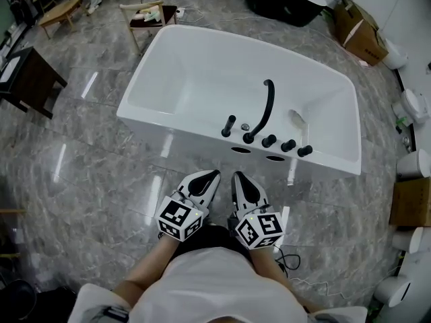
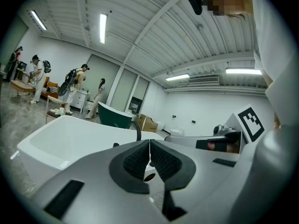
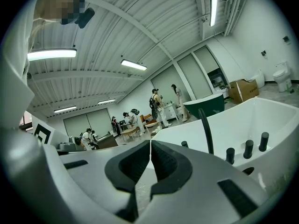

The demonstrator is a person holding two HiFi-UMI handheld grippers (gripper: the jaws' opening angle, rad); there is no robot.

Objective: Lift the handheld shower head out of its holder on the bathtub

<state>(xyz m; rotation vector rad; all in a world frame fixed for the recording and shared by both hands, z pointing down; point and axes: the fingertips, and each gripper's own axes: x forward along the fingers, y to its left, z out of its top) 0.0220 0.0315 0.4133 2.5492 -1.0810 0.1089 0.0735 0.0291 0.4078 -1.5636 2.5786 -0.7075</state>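
A white bathtub (image 1: 202,79) stands on the marble floor with a row of black fittings on its near rim. Left of the curved black spout (image 1: 264,110) a slim black piece stands upright in its holder; it looks like the handheld shower head (image 1: 229,125). Three black knobs (image 1: 288,145) sit to the spout's right. My left gripper (image 1: 214,175) and right gripper (image 1: 237,175) hover side by side over the floor just short of the tub, both shut and empty. The left gripper view shows shut pads (image 2: 149,155); the right gripper view shows shut pads (image 3: 150,155), the spout (image 3: 205,129) and knobs (image 3: 248,148).
A wooden stool (image 1: 145,15) stands behind the tub's far left corner and a dark table (image 1: 30,79) at the left. Cardboard boxes (image 1: 363,36) and toilets (image 1: 414,106) line the right side. A dark green tub (image 1: 289,2) sits at the back. Several people (image 2: 74,85) stand far off.
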